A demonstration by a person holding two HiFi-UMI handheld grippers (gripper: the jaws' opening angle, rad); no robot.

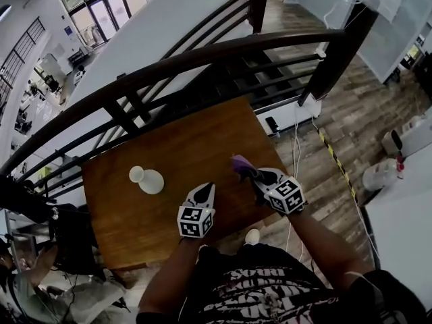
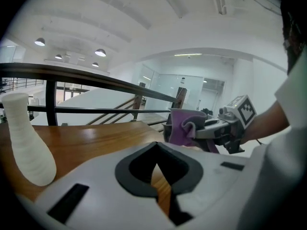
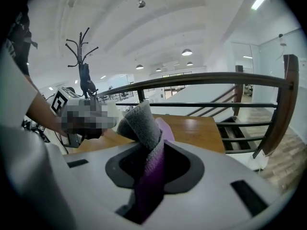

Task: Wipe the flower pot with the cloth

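A white, narrow-necked flower pot sits on the left half of the brown wooden table. In the left gripper view the pot rises at the far left, ribbed and leaning a little. My left gripper hovers over the table's near part, right of the pot and apart from it. Its jaws meet at the tips with nothing between them. My right gripper is shut on a purple cloth, and the cloth stands up bunched out of the jaws. From the left gripper view, the cloth shows at right.
A dark railing runs just beyond the table's far edge, with a stairwell behind it. Cables and a striped strip lie on the wood floor to the right. A white tabletop stands at the right. A coat stand is behind.
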